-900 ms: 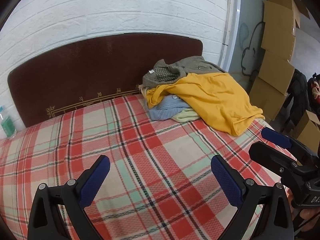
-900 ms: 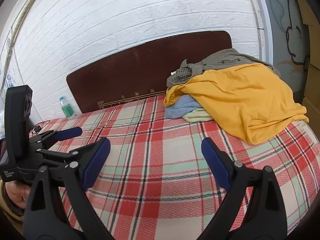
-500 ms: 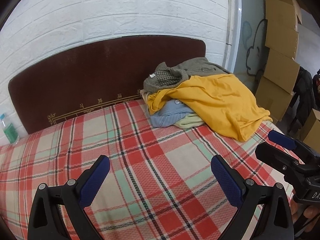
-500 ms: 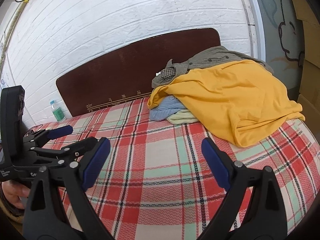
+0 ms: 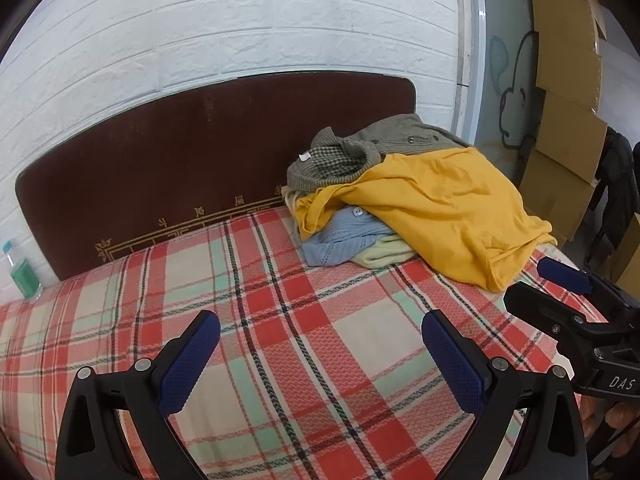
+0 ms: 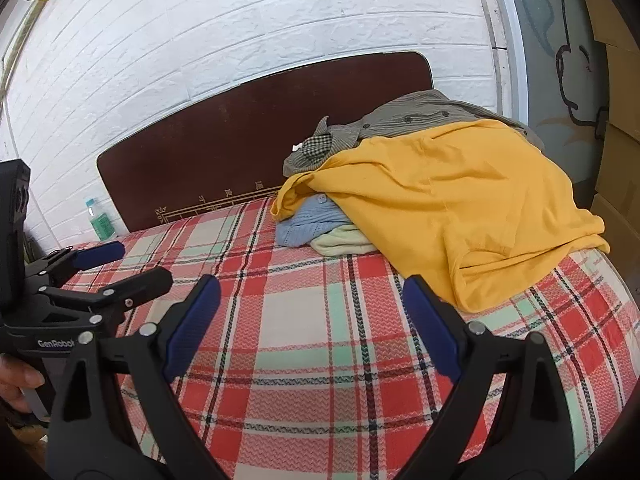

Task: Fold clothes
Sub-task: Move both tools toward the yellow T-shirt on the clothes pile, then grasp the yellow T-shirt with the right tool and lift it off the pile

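A pile of clothes lies at the far right of the bed by the headboard. A yellow shirt (image 5: 444, 208) (image 6: 452, 204) is draped on top, over a grey-green button shirt (image 5: 384, 148) (image 6: 400, 124), a light blue knit (image 5: 344, 236) (image 6: 304, 228) and a pale yellow garment (image 5: 388, 254) (image 6: 340, 242). My left gripper (image 5: 320, 354) is open and empty above the plaid bed cover, well short of the pile. My right gripper (image 6: 312, 318) is open and empty, nearer the yellow shirt's hem. Each gripper shows in the other's view, the right one (image 5: 560, 280), the left one (image 6: 100, 256).
The bed has a red, white and green plaid cover (image 5: 280, 320) (image 6: 320, 340) and a dark brown headboard (image 5: 180, 152) (image 6: 240, 136) against a white brick wall. A green bottle (image 5: 22, 270) (image 6: 100, 222) stands at the far left. Cardboard boxes (image 5: 568, 100) are stacked at the right.
Both grippers have moved forward and turned a little toward the clothes pile, which looks larger now. Both stayed open and empty. The clothes have not moved.
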`<action>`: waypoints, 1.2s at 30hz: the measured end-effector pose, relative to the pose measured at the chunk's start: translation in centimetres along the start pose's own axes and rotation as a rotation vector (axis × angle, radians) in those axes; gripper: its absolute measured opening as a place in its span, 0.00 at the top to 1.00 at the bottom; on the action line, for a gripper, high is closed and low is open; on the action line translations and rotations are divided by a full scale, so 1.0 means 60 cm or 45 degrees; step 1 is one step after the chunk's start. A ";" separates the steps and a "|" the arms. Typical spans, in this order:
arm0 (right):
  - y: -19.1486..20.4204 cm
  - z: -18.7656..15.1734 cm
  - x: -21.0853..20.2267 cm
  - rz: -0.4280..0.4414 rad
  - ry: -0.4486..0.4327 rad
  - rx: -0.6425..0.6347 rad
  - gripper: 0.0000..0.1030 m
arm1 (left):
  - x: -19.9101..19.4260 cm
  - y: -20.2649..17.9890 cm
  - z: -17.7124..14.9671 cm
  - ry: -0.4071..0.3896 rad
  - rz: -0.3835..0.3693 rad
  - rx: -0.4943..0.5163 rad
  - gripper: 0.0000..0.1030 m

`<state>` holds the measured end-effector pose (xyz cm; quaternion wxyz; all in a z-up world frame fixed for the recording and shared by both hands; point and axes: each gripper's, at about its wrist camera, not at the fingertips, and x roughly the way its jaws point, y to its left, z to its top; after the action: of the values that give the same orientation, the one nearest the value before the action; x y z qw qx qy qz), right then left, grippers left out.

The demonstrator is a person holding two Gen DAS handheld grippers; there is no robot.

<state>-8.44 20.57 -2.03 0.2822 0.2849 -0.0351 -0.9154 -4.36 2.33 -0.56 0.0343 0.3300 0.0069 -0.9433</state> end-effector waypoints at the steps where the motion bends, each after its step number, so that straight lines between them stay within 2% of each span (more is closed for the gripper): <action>1: -0.005 0.001 0.004 -0.004 0.001 0.001 0.10 | 0.003 0.000 0.002 0.001 0.004 0.001 0.00; 9: -0.025 0.012 0.034 -0.059 0.020 -0.048 0.10 | 0.029 -0.002 0.007 0.026 0.028 0.000 0.00; 14: -0.040 0.018 0.074 -0.131 0.068 -0.118 0.10 | 0.052 -0.002 0.011 0.050 0.042 0.001 0.00; 24: -0.066 0.065 0.186 -0.178 0.134 -0.224 0.10 | 0.104 0.005 0.027 0.077 0.066 -0.010 0.00; 33: -0.033 0.117 0.302 -0.195 0.121 -0.354 0.10 | 0.134 0.020 0.033 0.106 0.082 -0.027 0.00; 36: -0.021 0.135 0.341 -0.203 0.112 -0.396 0.13 | 0.142 0.028 0.030 0.122 0.079 -0.044 0.00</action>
<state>-27.31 9.88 -5.84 0.2508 0.2795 0.1421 -0.9158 -12.00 0.09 -4.45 0.0689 0.3741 0.0145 -0.9247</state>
